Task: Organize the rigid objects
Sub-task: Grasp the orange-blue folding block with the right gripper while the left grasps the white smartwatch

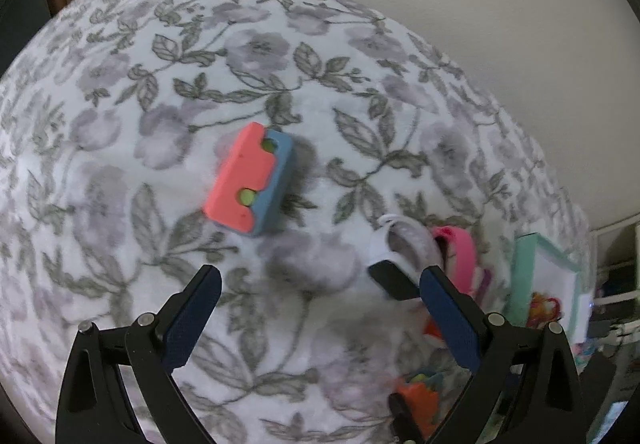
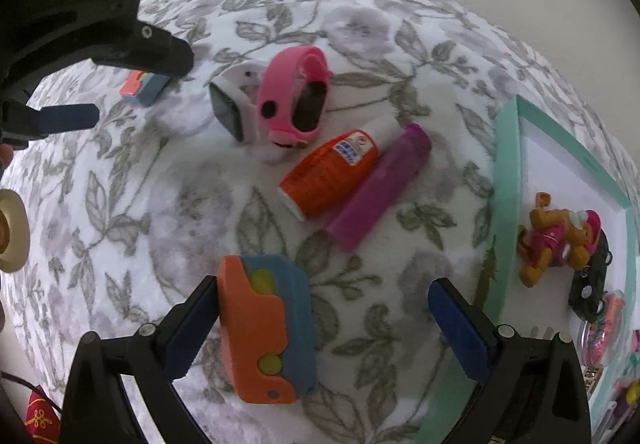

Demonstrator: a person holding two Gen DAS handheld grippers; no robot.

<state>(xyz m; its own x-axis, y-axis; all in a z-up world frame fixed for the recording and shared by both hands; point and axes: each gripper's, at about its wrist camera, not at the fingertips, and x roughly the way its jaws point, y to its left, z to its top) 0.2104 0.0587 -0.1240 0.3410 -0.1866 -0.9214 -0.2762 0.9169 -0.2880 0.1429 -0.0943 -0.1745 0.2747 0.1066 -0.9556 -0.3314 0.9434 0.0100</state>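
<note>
left claw (image 1: 320, 284) spread, empty | right claw (image 2: 324, 300) spread, orange-blue block (image 2: 266, 328) touching one finger | box (image 2: 505, 179) cut off

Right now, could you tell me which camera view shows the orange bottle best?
The right wrist view: the orange bottle lies whole, label readable, beside the purple tube. The left wrist view shows only an orange sliver behind that gripper's finger.

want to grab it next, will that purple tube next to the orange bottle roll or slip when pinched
The purple tube looks round and smooth, so it may roll if nudged sideways, though the fuzzy floral blanket should damp that. It looks rigid, so probably no flopping. The orange bottle lies against it and may shift.
</note>
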